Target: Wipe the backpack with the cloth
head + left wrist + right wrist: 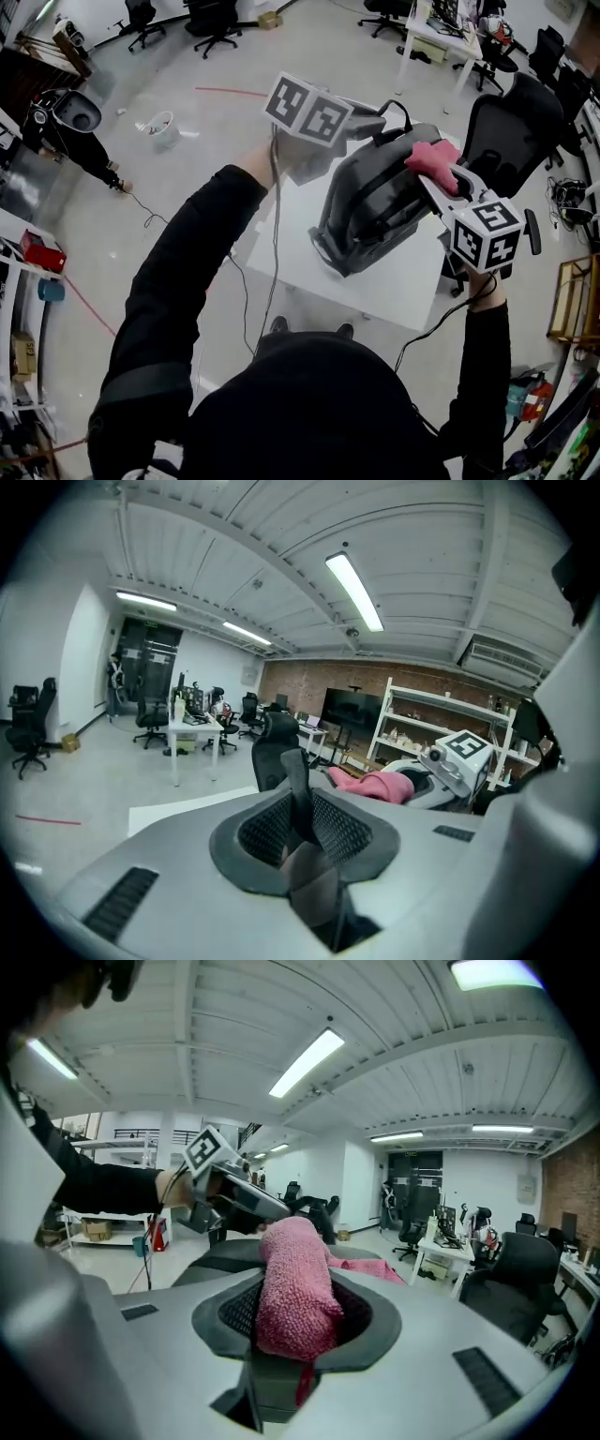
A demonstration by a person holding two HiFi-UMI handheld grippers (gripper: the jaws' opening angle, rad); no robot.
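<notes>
The grey backpack (375, 206) sits tilted over the white table (375, 281), centre right in the head view. At its upper end the left gripper (373, 127) has its jaws closed tight on a dark strap (298, 785) of the bag. The right gripper (442, 183), coming in from the right of the frame, pinches the pink cloth (431, 157), which lies against the backpack's upper right edge.
</notes>
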